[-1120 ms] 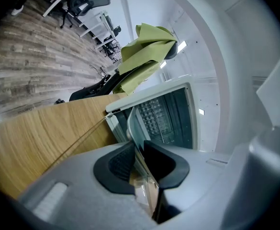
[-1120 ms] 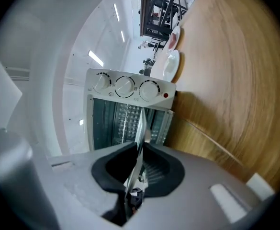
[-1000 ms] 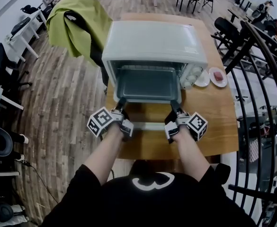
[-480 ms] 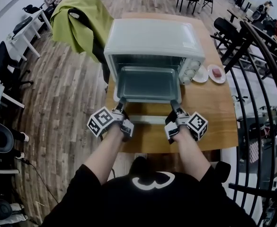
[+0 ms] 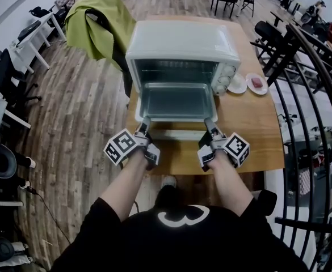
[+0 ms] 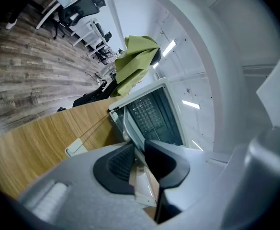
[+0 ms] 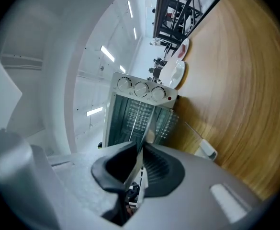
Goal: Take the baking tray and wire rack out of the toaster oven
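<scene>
A white toaster oven (image 5: 183,41) stands on the wooden table (image 5: 251,135) with its door folded down. The grey baking tray (image 5: 176,101) sticks well out of the oven mouth over the door. My left gripper (image 5: 145,121) is shut on the tray's front rim at its left corner, and my right gripper (image 5: 209,122) is shut on the rim at its right corner. The left gripper view shows the tray's thin edge (image 6: 131,137) pinched in my left gripper (image 6: 139,152). In the right gripper view the rim (image 7: 147,128) runs into my right gripper (image 7: 140,159). Wire rack bars (image 5: 174,72) show dimly inside the cavity.
The door's white handle (image 5: 174,135) lies under the tray between my grippers. Two small plates (image 5: 238,84) sit to the right of the oven, one with a red item (image 5: 260,84). A green cloth (image 5: 97,16) hangs over a chair at the left. Black railing (image 5: 307,95) stands at the right.
Both grippers have drawn back toward me with the tray, which now sticks further out of the oven. The grips have not changed.
</scene>
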